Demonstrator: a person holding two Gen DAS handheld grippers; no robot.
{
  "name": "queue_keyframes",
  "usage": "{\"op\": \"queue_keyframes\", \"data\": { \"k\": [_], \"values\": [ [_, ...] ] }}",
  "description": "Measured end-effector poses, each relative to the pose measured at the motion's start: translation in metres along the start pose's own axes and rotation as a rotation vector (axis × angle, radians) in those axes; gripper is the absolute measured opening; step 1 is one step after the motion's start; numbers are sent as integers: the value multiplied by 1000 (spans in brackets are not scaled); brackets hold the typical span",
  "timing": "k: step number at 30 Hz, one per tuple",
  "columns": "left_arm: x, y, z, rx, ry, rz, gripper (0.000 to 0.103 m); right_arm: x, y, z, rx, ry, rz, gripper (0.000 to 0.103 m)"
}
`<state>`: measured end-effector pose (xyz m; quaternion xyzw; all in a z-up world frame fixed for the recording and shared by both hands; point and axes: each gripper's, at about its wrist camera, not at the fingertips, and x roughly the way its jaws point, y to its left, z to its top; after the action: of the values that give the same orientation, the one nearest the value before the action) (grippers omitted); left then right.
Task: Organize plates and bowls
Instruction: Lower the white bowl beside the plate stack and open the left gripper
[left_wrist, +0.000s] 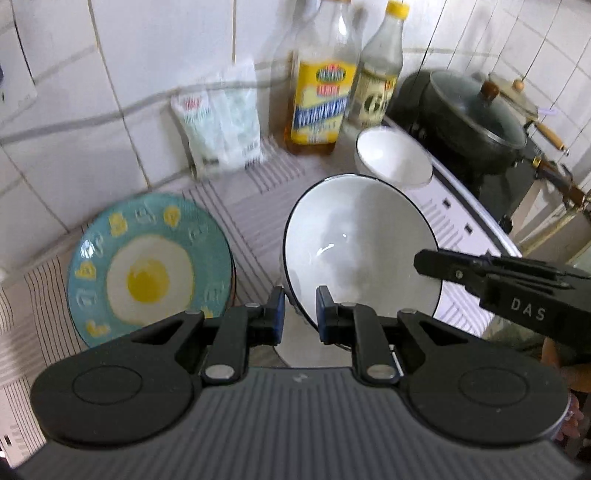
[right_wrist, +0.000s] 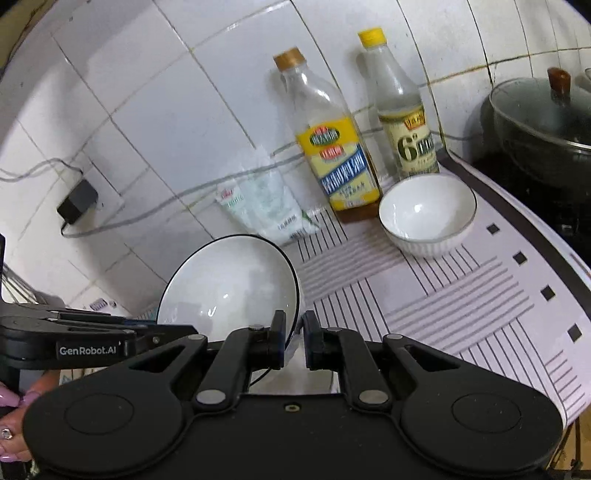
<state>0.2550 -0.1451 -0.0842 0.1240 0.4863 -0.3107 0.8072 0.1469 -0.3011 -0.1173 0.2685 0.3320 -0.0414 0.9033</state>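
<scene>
Gripping the black-rimmed bowl (left_wrist: 354, 243) at opposite rim edges, left tongs (left_wrist: 300, 314) and right tongs (right_wrist: 294, 339) hold it tilted (egg-patterned plate (left_wrist: 151, 269) beside).

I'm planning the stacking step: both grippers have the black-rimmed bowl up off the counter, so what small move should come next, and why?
Probably carry the black-rimmed bowl toward the small white bowl and lower it level. The left gripper and right gripper each pinch its rim on opposite sides, and it hangs tilted above the striped mat. The egg plate lies flat already, so the two bowls look like the pair to group.
</scene>
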Motion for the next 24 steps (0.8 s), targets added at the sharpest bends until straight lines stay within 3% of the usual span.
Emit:
{"op": "queue_keyframes", "data": {
  "k": [8, 24],
  "values": [
    [34, 9, -12, -24, 145, 7, 16, 17, -2, -15, -30, 33, 6, 13],
    [65, 15, -4, -50, 277, 24, 17, 48, 6, -23, -203, 127, -97, 12]
  ]
}}
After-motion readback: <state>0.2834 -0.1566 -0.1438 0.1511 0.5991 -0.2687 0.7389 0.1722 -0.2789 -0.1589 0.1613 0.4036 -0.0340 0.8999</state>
